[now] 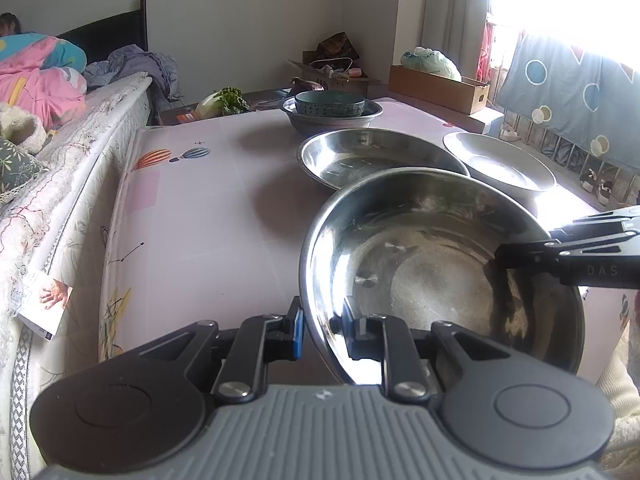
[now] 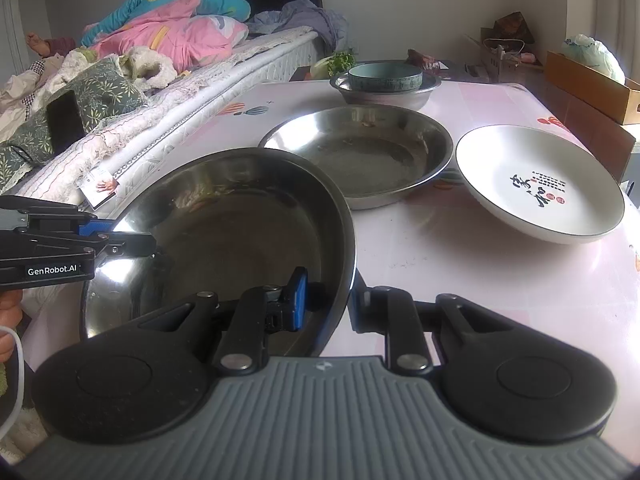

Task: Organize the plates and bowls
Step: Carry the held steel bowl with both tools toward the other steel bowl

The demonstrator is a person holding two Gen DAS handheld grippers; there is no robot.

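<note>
A shiny steel plate [image 1: 436, 264] [image 2: 240, 236] is held between both grippers above the near part of the pink table [image 1: 208, 216] [image 2: 480, 272]. My left gripper [image 1: 324, 330] [image 2: 150, 246] is shut on its left rim, one finger inside and one outside. My right gripper [image 2: 330, 300] [image 1: 498, 258] is shut on its right rim the same way. Beyond it a second steel plate [image 1: 380, 158] [image 2: 360, 152] lies flat on the table. A white plate [image 1: 500, 164] [image 2: 536, 184] with dark lettering lies to its right. At the far edge a teal bowl [image 1: 330, 103] [image 2: 385, 76] sits inside a steel basin [image 1: 332, 118] [image 2: 386, 92].
A bed [image 1: 52, 184] [image 2: 120, 120] with quilts runs along the table's left side, and a person lies on it. Leafy greens [image 1: 224, 102], a cardboard box [image 1: 440, 88] [image 2: 592, 88] and a bag stand behind the table. A blue cloth [image 1: 572, 92] hangs at the window.
</note>
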